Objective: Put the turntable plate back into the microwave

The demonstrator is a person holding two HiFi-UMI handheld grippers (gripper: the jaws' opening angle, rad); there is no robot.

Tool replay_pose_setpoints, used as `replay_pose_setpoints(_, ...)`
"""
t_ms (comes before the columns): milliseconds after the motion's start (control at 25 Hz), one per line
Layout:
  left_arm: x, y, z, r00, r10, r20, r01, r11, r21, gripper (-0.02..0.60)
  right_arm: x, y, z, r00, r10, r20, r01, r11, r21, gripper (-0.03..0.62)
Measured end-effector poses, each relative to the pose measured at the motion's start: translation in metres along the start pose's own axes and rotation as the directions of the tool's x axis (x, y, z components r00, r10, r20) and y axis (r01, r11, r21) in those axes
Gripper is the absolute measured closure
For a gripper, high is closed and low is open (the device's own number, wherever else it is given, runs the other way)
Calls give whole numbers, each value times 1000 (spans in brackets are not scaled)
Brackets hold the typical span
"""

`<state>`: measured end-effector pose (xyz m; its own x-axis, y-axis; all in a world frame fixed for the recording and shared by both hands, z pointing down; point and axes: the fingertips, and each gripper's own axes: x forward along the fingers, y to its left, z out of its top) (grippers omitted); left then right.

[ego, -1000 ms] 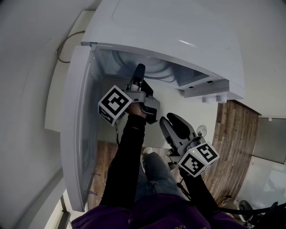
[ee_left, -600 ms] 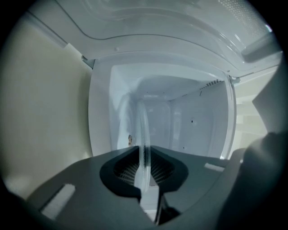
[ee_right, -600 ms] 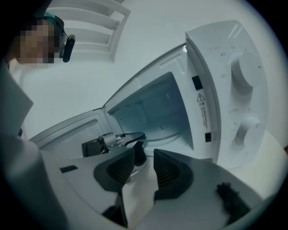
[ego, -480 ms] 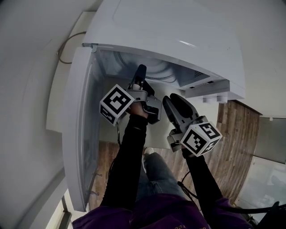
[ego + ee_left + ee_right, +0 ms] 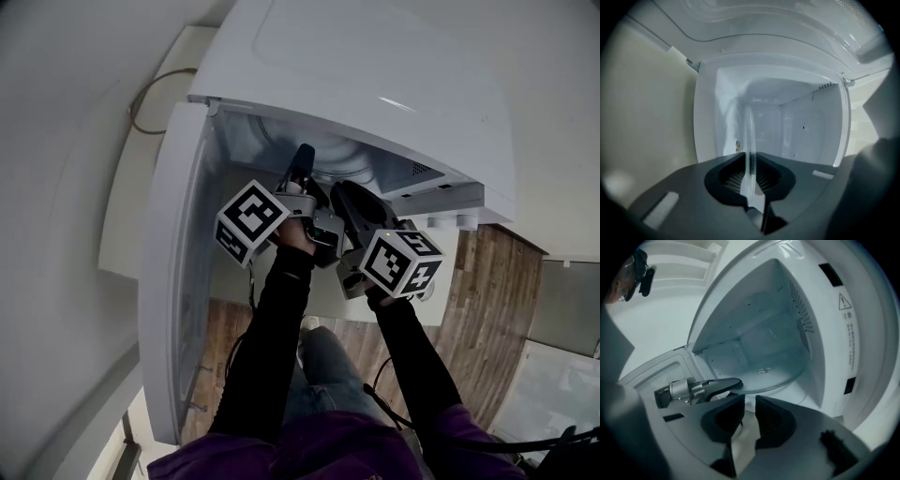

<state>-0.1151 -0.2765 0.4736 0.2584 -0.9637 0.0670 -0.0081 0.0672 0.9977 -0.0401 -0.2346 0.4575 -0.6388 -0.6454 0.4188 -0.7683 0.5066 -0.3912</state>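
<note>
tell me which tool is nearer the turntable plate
Left. The left tool has the rim of the turntable plate between its closing jaws, pads on the glass. The right tool sits just short of the rim, jaws closing on nothing.

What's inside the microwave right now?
The glass turntable plate, its rim in the closing jaws of the left claw, reaches into the cavity. What lies beneath it is hidden.

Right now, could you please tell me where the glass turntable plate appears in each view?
Head view: glass turntable plate upper centre, inside the microwave cavity.
Left gripper view: centre, edge-on vertical strip.
Right gripper view: centre, a flat disc.
Shared landmark: the microwave cavity's white walls.
</note>
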Motion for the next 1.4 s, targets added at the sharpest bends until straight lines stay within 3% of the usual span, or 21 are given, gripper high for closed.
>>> replay_pose_setpoints(80,0,1,0,1000,7,-1,-7,1000,4,542,7,1,0,1000,3,-6,-3,1000,9,537)
replay_pose_setpoints(360,2,1,0,999,29,-21,-28,999,21,546,12,1,0,999,30,20,-32,996,83,548)
replay_pose_setpoints(560,3,-3,1,1000,-18,-18,18,999,-28,557,13,1,6,997,40,68,-50,989,142,557)
replay_pose_setpoints(760,5,-8,-7,994,-38,-106,43,998,44,504,12,-7,7,997,22,77,-34,987,158,572)
replay_pose_setpoints(920,2,-7,-12,986,7,-165,7,997,83,492,13,-11,8,997,12,82,-25,985,169,577)
replay_pose_setpoints(1240,-10,5,-31,958,56,-282,-36,996,77,491,10,-23,8,994,-8,112,-16,975,219,580)
replay_pose_setpoints(1400,-18,17,-40,951,72,-300,-61,997,49,509,14,-16,30,986,36,165,-64,983,170,580)
